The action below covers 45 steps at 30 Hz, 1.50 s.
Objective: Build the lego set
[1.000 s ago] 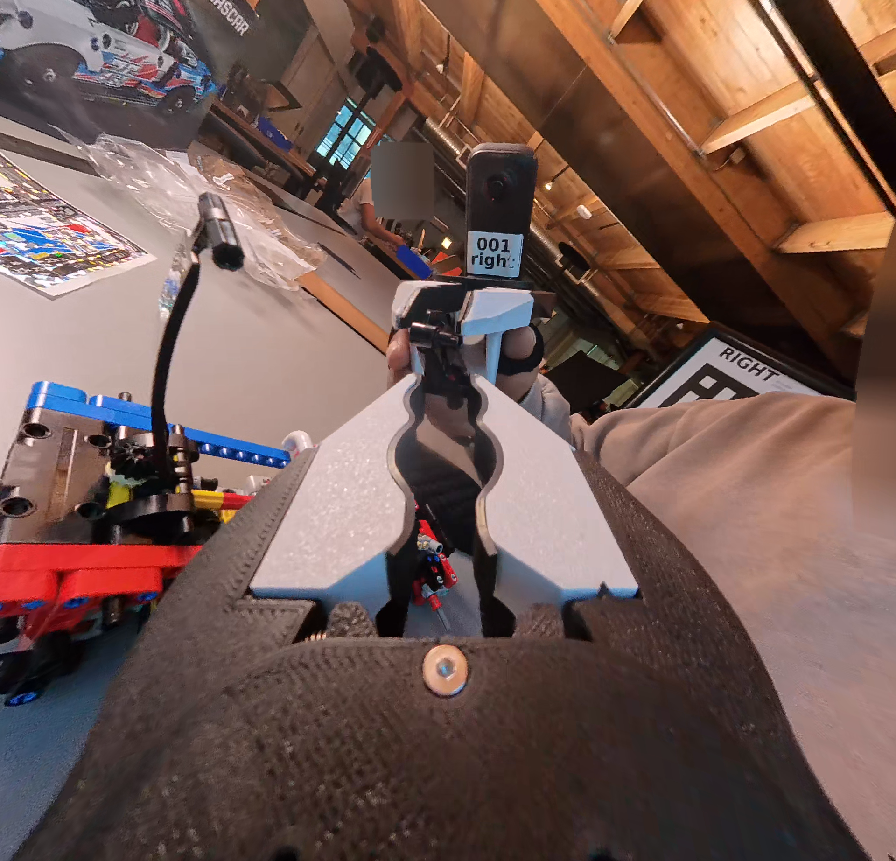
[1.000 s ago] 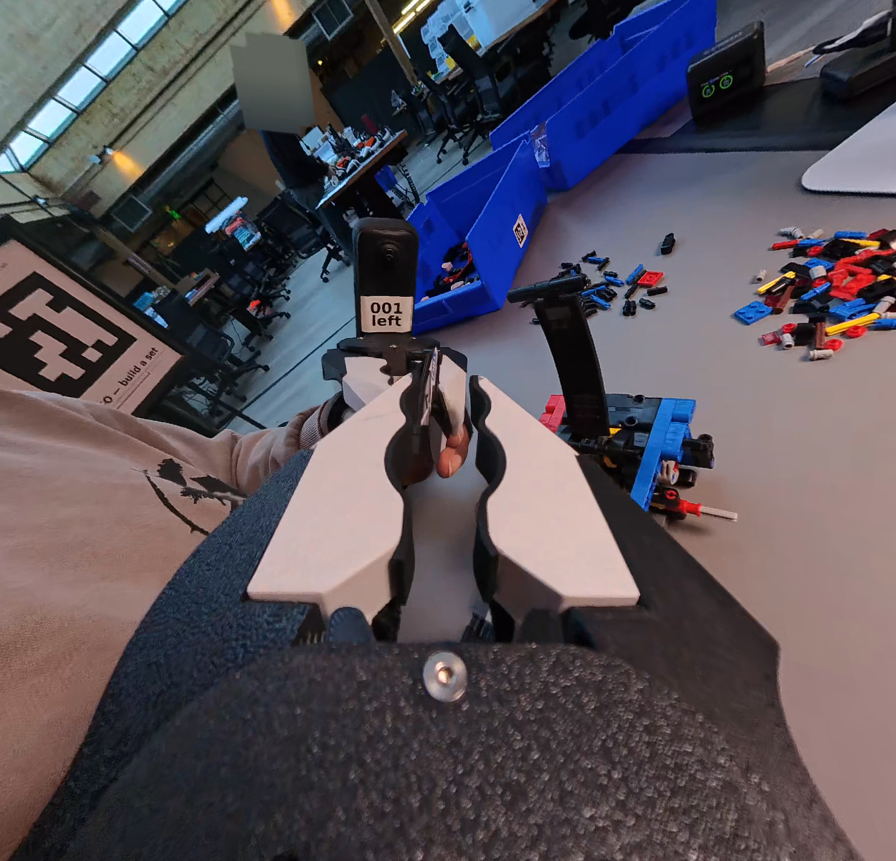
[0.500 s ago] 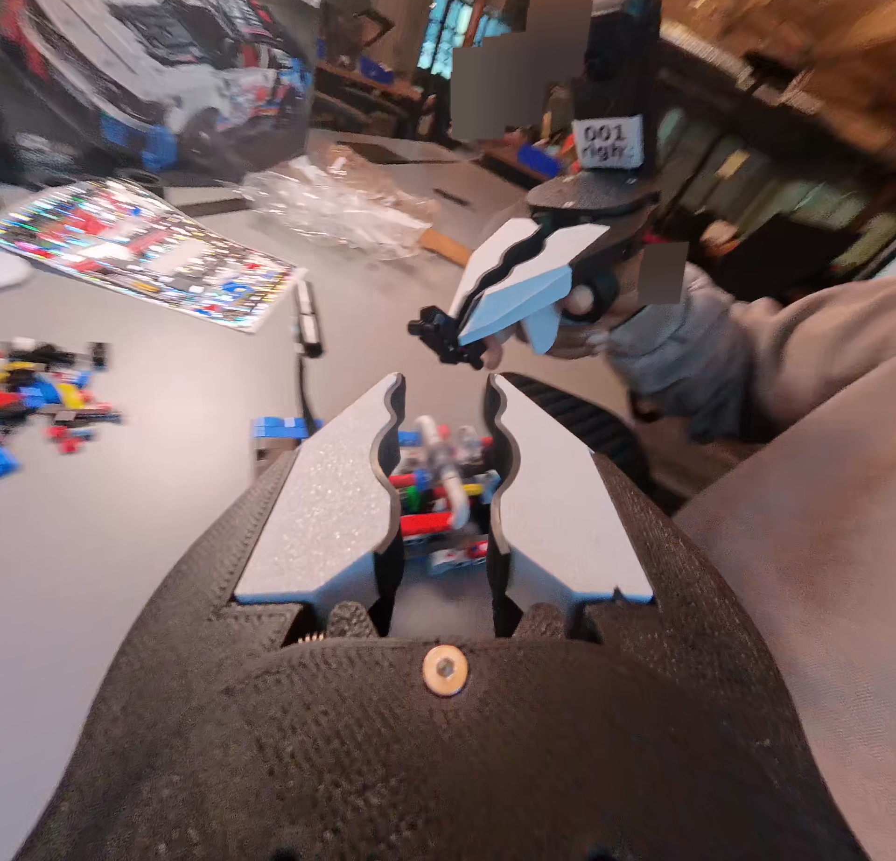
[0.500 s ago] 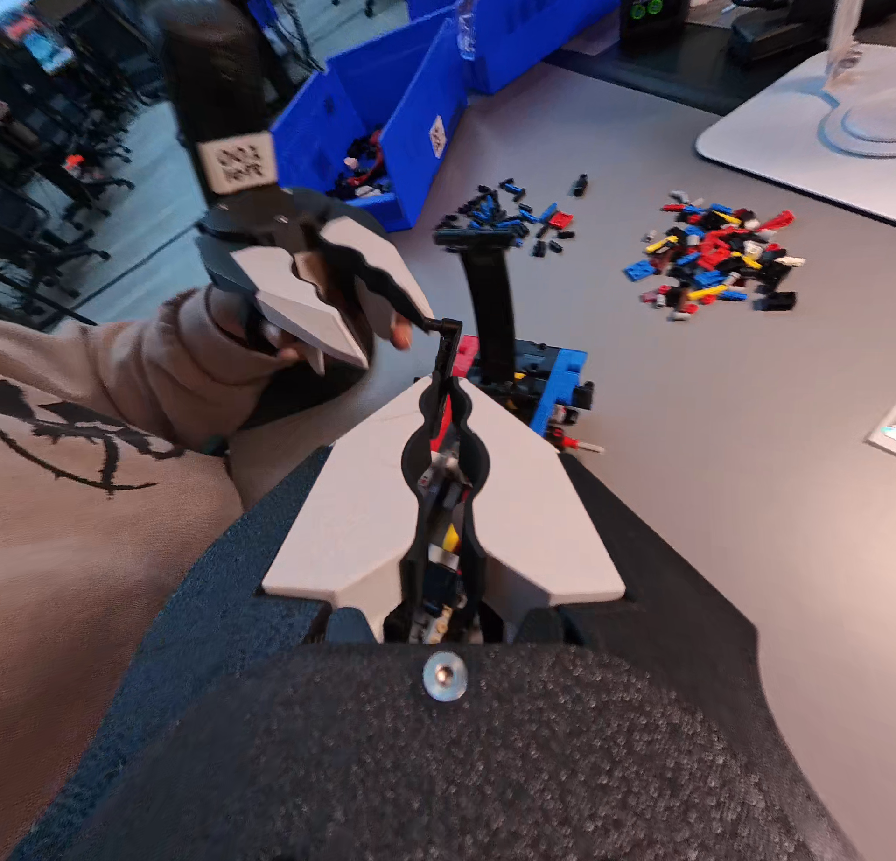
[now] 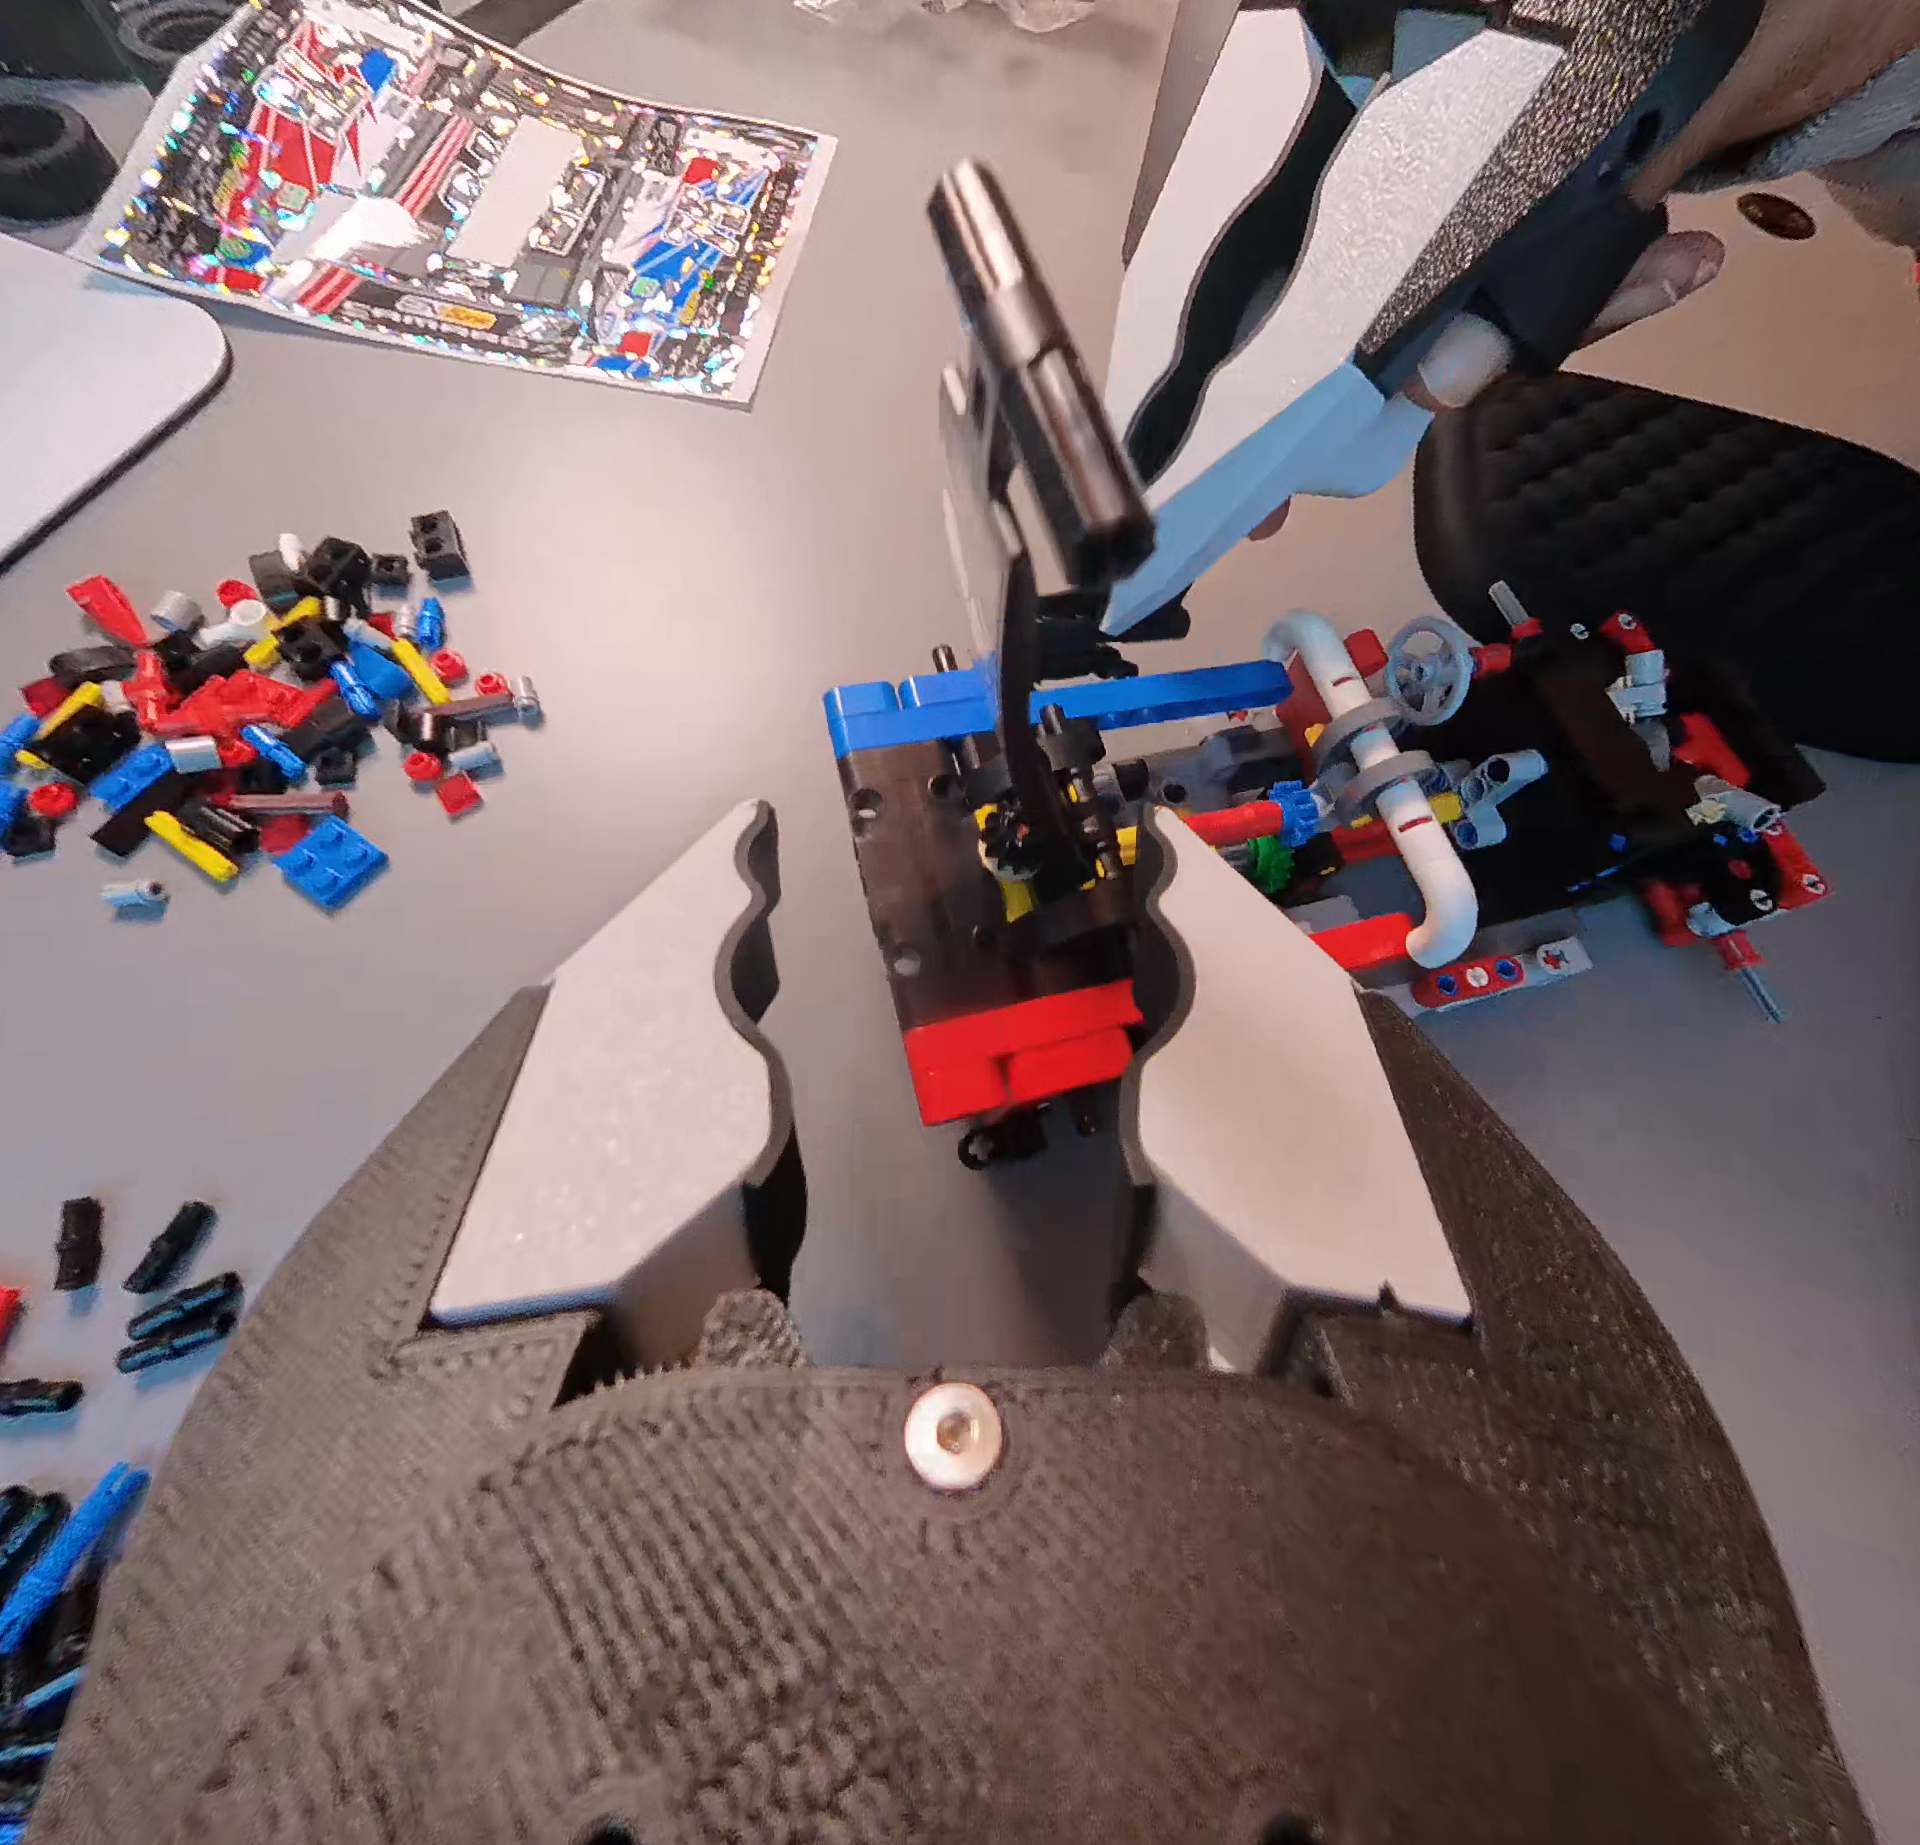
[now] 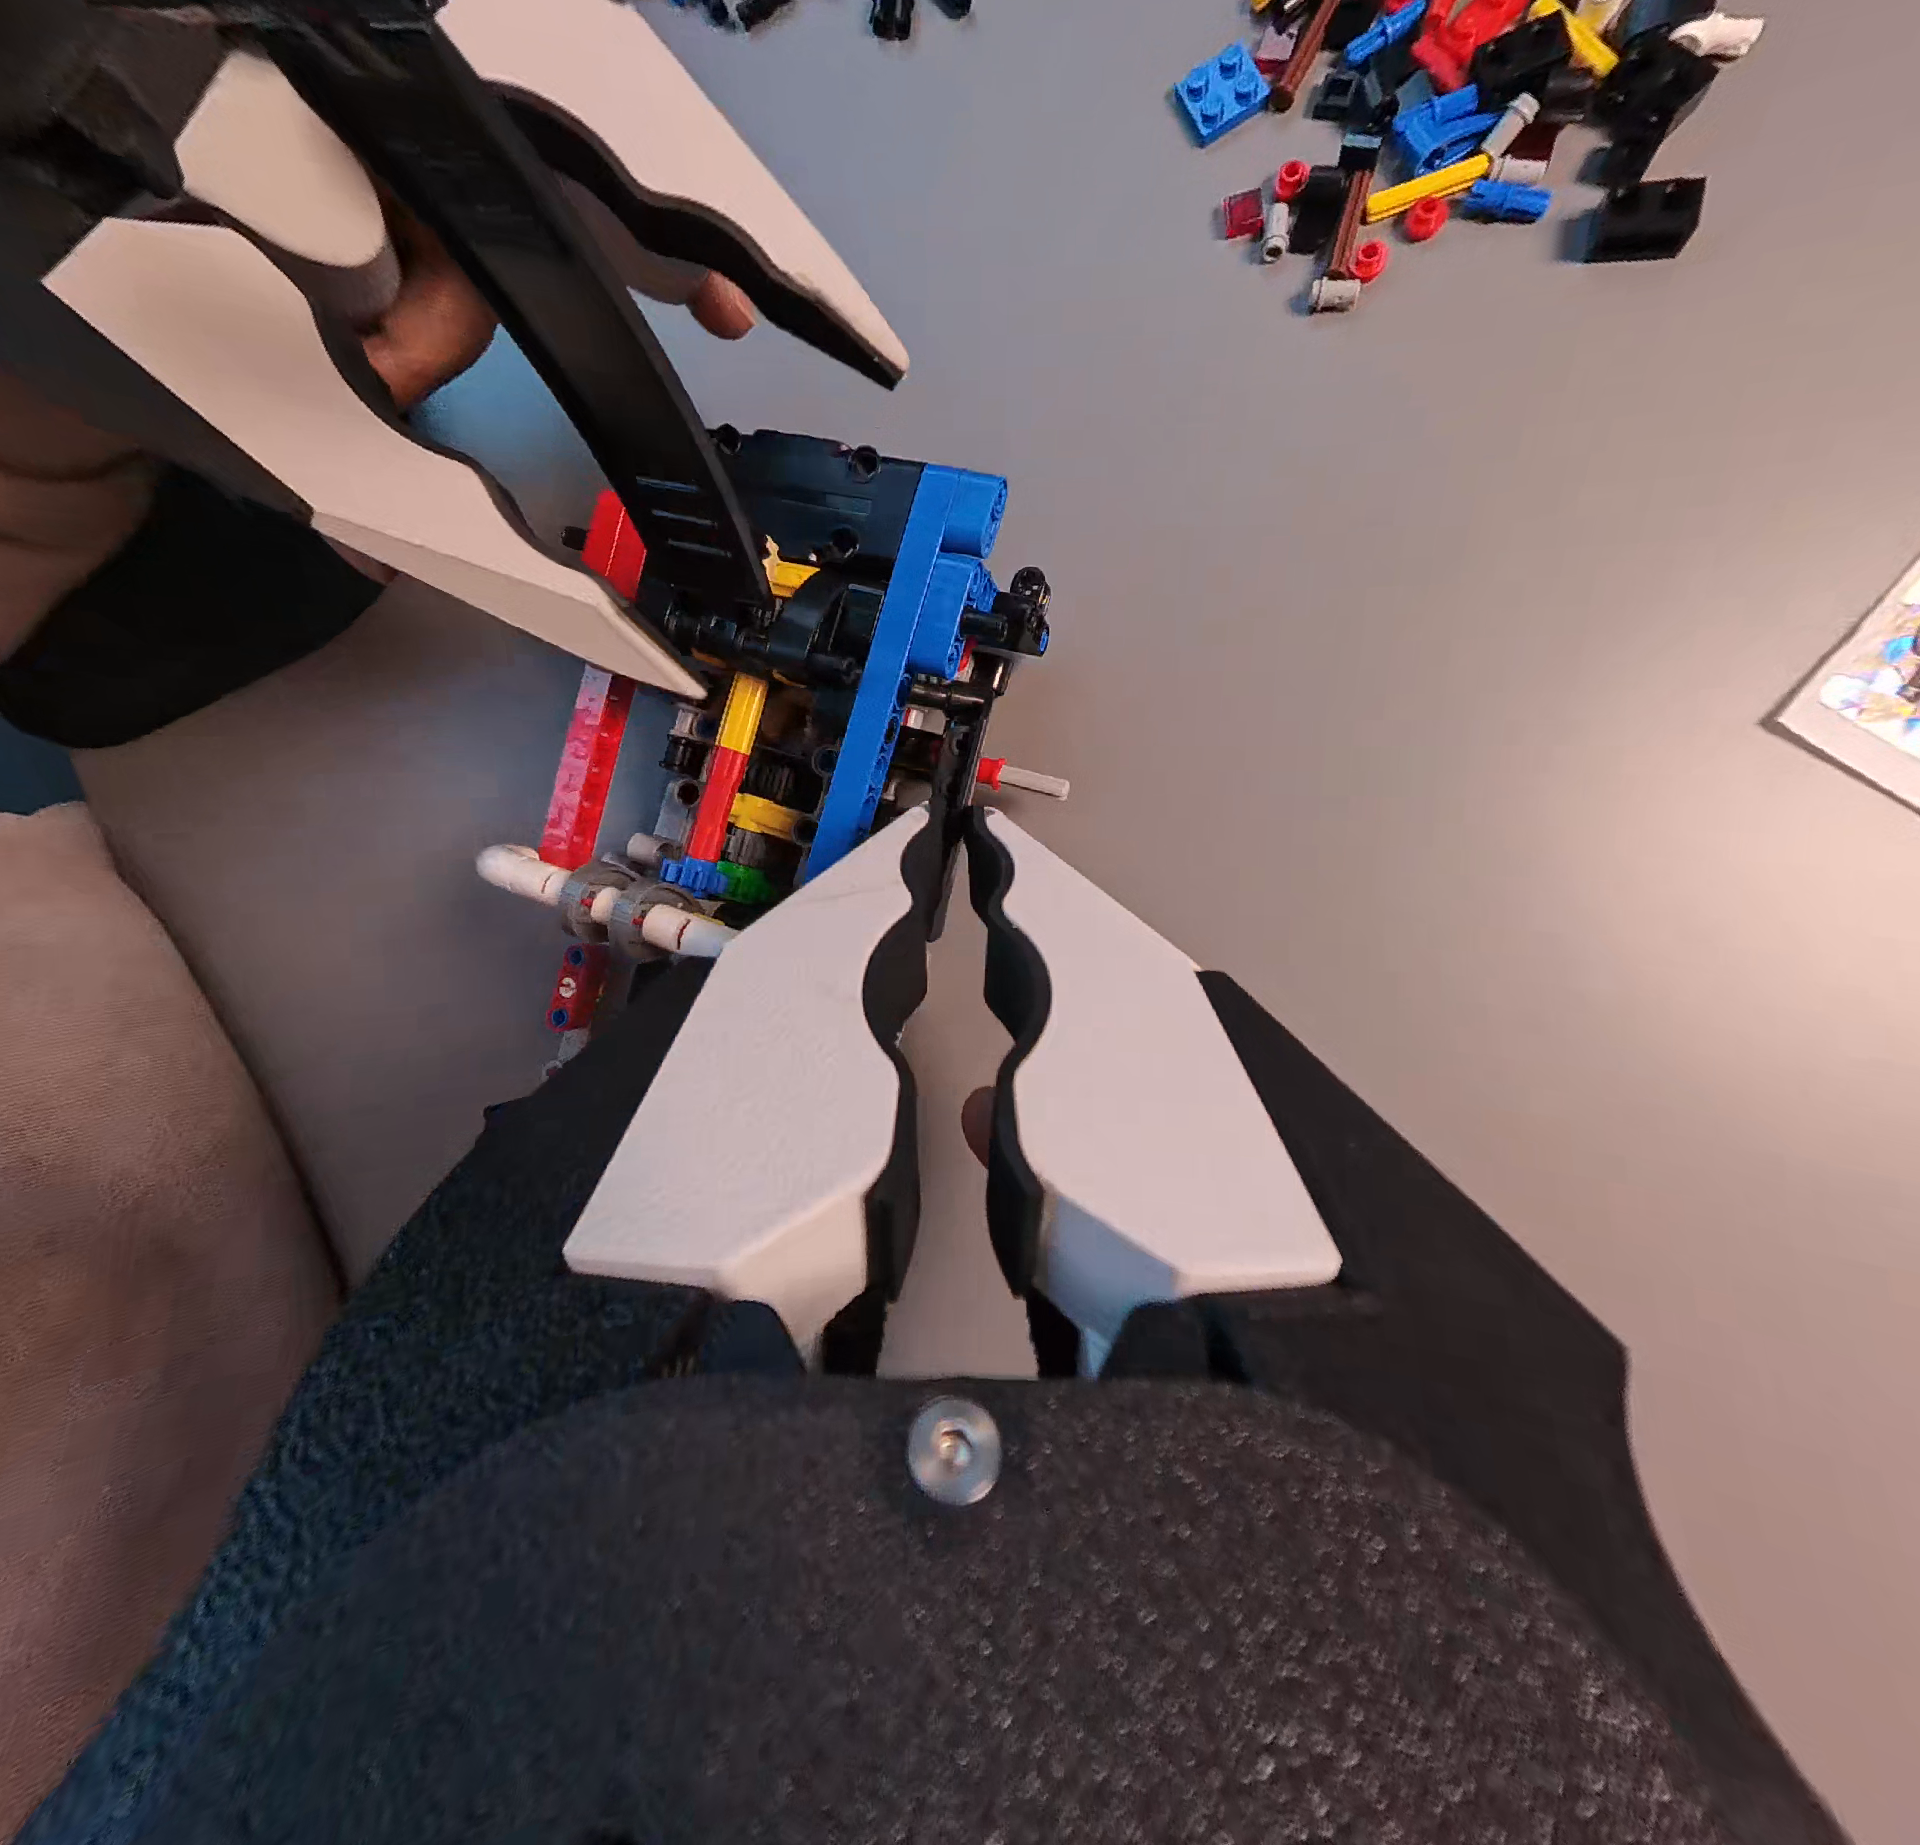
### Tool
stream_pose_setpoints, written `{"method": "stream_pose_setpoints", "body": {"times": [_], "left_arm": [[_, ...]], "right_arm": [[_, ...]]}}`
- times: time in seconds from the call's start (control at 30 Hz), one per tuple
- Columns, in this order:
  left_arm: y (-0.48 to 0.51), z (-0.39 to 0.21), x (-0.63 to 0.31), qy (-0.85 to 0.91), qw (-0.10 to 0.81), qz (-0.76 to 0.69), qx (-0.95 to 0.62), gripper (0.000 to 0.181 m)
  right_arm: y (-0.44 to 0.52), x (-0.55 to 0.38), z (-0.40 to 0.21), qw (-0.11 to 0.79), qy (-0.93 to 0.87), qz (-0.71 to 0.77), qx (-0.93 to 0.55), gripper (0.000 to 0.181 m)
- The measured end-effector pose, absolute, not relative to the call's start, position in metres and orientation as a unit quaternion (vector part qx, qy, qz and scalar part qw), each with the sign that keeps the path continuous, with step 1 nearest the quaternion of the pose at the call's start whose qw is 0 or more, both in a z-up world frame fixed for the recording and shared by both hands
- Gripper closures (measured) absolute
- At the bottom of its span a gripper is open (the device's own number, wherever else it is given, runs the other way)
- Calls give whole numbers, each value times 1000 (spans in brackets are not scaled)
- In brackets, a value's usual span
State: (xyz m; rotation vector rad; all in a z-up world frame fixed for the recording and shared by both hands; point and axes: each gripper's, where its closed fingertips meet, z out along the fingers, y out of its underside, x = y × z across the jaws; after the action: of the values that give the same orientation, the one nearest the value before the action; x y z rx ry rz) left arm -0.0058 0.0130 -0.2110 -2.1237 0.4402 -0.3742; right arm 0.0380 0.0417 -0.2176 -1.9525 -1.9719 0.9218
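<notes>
Both grippers have swung down from mid-air to the half-built model [image 5: 1039, 891] on the grey desk [image 5: 644, 548], so fitting looks imminent: the left gripper [image 5: 961, 860] straddles its red end, fingers open, while the right gripper [image 6: 951, 829] pinches a thin black piece [image 6: 954, 756] beside the blue beam [image 6: 883, 694].

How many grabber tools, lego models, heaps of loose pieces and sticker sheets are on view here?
Grabber tools: 2 (left gripper, right gripper pinching a black piece)
Part-built lego model: 1
Heaps of loose pieces: 2 (mixed colours, black and blue pins)
Sticker sheet: 1
Total: 6
</notes>
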Motion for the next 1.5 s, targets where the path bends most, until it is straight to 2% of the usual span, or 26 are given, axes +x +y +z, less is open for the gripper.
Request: {"method": "stream_pose_setpoints", "body": {"times": [0.27,0.37,0.83,0.93,1.07,1.17,1.3,1.4,1.5], "left_arm": [[17,-198,-3,195,468,-131,-852,125],[14,-213,-3,205,435,-126,-868,120],[22,-217,8,192,427,-124,-875,114],[18,-199,-5,191,441,-107,-870,116],[6,-140,-13,193,506,-148,-828,130],[-3,-94,0,238,520,-206,-794,138],[10,-80,15,320,439,-251,-801,139],[22,-96,26,391,353,-273,-805,149],[32,-104,32,430,308,-293,-796,167]], "right_arm": [[37,38,-209,120,-686,305,-650,180],[44,38,-214,122,-687,288,-655,180],[37,38,-212,112,-717,252,-640,181],[41,36,-206,123,-709,271,-640,181],[33,32,-178,156,-703,343,-603,181],[25,32,-150,202,-717,374,-552,181],[21,30,-116,225,-725,397,-515,181],[28,26,-104,244,-733,381,-508,181],[38,27,-103,255,-739,360,-510,181]]}}
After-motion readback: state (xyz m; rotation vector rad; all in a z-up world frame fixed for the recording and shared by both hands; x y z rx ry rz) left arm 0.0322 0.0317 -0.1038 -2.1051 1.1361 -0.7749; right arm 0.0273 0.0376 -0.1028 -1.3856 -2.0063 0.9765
